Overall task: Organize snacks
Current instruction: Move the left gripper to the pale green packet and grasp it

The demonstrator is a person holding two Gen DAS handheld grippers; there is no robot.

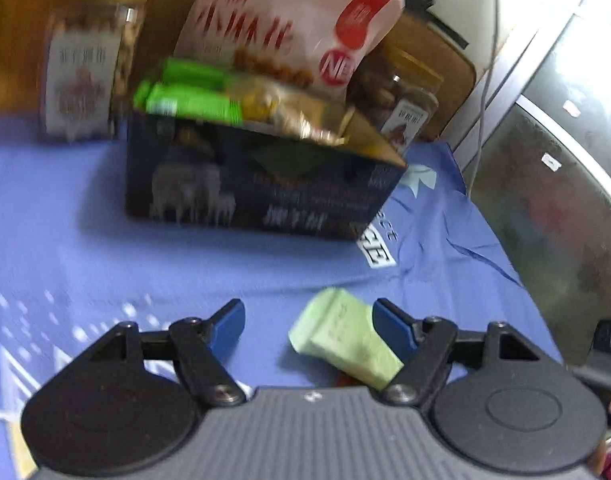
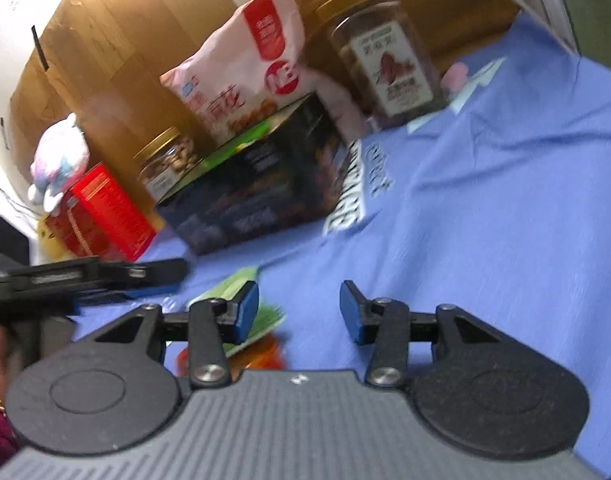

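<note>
A dark open box [image 1: 245, 188] stands on the blue cloth [image 1: 65, 240], filled with green bars [image 1: 185, 96], gold-wrapped snacks [image 1: 297, 116] and a tall pink-and-white bag [image 1: 289, 28]. A pale green packet [image 1: 345, 340] lies flat on the cloth, close against the right finger of my left gripper [image 1: 309, 316], which is open; the pads do not squeeze it. My right gripper [image 2: 300, 308] is open with only cloth between its fingers. A green packet [image 2: 233, 284] and an orange wrapper [image 2: 265, 354] lie just behind its left finger. The box [image 2: 257, 184] sits further ahead.
Two nut jars flank the box: one at left [image 1: 89, 60], one at right [image 1: 401, 100]. A red carton [image 2: 105, 216] and a plush toy [image 2: 57, 160] sit at the far left. A wooden board [image 2: 105, 60] backs the table; a metal cabinet [image 1: 565, 200] stands right.
</note>
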